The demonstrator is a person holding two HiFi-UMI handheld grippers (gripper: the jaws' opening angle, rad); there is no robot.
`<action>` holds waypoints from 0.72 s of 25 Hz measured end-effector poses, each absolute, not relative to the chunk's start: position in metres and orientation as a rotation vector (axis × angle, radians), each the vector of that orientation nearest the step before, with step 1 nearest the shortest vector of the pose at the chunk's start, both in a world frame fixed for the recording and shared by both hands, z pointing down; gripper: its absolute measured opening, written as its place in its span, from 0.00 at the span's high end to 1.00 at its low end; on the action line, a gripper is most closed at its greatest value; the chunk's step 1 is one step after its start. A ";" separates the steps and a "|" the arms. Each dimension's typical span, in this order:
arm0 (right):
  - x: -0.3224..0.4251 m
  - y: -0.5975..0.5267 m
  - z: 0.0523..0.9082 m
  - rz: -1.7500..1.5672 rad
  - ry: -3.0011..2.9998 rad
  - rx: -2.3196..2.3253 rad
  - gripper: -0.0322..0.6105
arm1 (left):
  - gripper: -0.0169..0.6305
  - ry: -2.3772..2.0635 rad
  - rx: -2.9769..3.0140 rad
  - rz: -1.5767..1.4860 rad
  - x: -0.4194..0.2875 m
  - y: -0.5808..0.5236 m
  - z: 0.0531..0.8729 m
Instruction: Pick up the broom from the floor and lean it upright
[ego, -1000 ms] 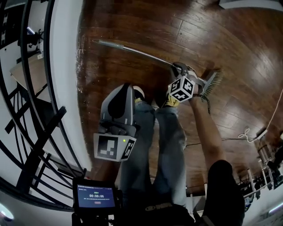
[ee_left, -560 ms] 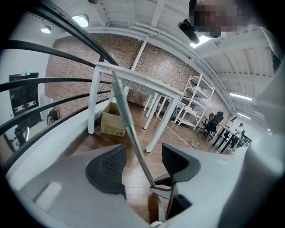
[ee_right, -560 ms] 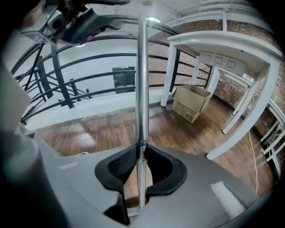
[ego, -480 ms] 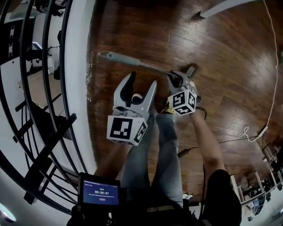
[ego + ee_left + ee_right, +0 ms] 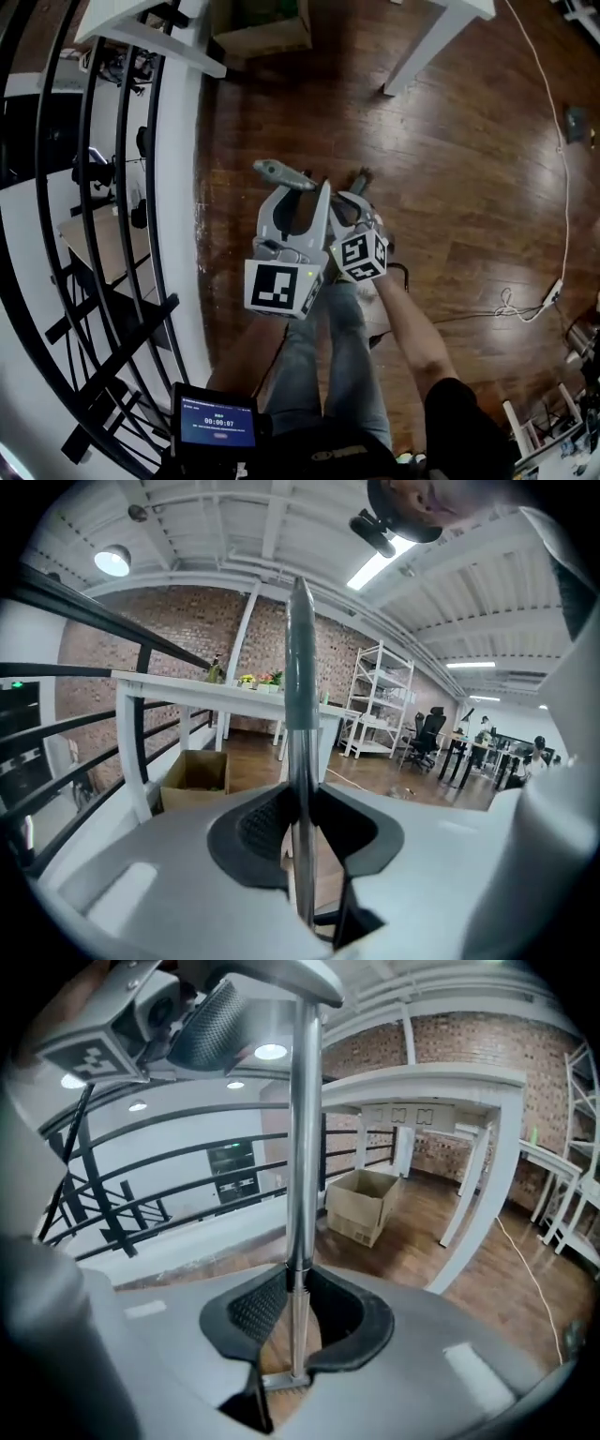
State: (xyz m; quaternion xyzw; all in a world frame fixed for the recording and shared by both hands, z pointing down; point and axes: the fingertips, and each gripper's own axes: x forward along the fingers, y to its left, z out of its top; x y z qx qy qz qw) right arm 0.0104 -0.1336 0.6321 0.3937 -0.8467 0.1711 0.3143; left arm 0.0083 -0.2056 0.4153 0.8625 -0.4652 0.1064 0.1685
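1. The broom (image 5: 279, 172) stands nearly upright just in front of the person's legs (image 5: 328, 375). Its long axis is vertical, with the grey grip end up toward the head camera and the bristle head (image 5: 281, 1382) down at the wooden floor (image 5: 469, 187).
2. The right gripper (image 5: 352, 202) pinches the metal handle low down. The left gripper (image 5: 298, 192) sits higher on the handle, and its jaws seem pressed onto it too, though the fit is less plain there.
3. Bare floor opens ahead and to the right. On the left, a white ledge (image 5: 178, 234) and a black railing (image 5: 112, 234) run close by.
4. A cardboard box (image 5: 262, 23) sits ahead near a white table leg (image 5: 422, 52). A white cable (image 5: 525, 300) lies well apart on the right.
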 end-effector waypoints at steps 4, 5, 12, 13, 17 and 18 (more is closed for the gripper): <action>0.024 -0.176 0.607 0.537 -2.237 1.156 0.82 | 0.82 -1.261 2.551 0.294 0.037 -0.248 0.391; 0.028 -0.184 0.605 0.556 -2.235 1.176 0.82 | 0.82 -1.239 2.571 0.287 0.043 -0.257 0.390; 0.043 -0.259 0.624 0.658 -2.151 1.342 0.82 | 0.81 -1.000 2.695 0.322 0.071 -0.329 0.411; 0.045 -0.270 0.631 0.680 -2.125 1.366 0.82 | 0.81 -0.964 2.705 0.325 0.075 -0.341 0.418; 0.053 -0.306 0.663 0.790 -2.018 1.451 0.82 | 0.81 -0.821 2.718 0.359 0.088 -0.384 0.453; 0.052 -0.311 0.671 0.828 -1.986 1.463 0.82 | 0.81 -0.796 2.713 0.367 0.088 -0.391 0.461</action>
